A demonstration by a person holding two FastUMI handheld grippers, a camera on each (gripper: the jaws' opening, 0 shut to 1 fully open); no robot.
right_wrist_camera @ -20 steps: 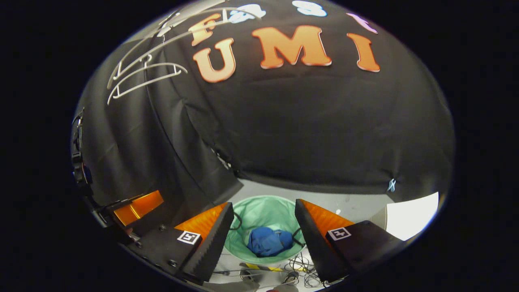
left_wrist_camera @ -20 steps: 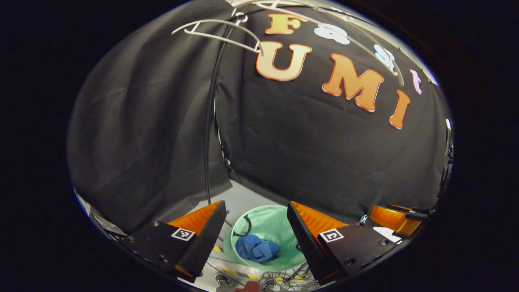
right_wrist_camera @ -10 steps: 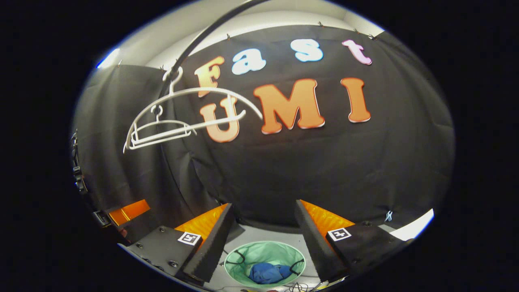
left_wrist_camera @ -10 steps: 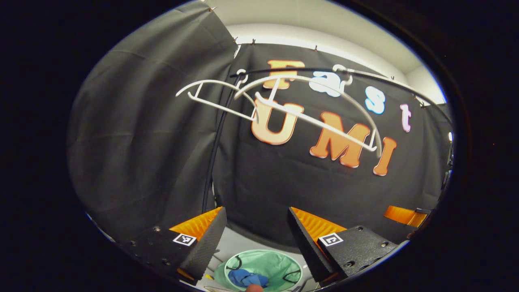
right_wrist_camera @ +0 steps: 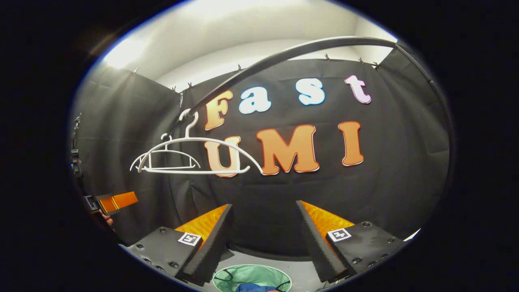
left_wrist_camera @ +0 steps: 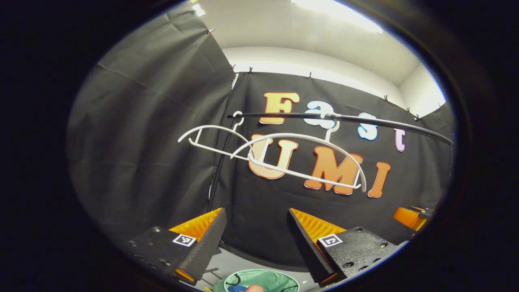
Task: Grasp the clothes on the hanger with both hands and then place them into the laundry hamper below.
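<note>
Both hangers bare, blue garment already down in the hamper

Biggest thing up top is the black rail (left_wrist_camera: 344, 119), running left to right above both grippers, with two white hangers (right_wrist_camera: 194, 156) hooked on it and nothing draped on either. The green laundry hamper (right_wrist_camera: 251, 275) sits on the floor straight below, low between each pair of fingers, and the blue clothes (right_wrist_camera: 249, 287) are a crumpled lump inside it, just peeking in at the bottom. The left gripper (left_wrist_camera: 253, 239) and right gripper (right_wrist_camera: 263, 237) both have fingers spread wide, holding nothing. Looks pretty much done to me, and neither hand seems clearly nearer the hamper.
</note>
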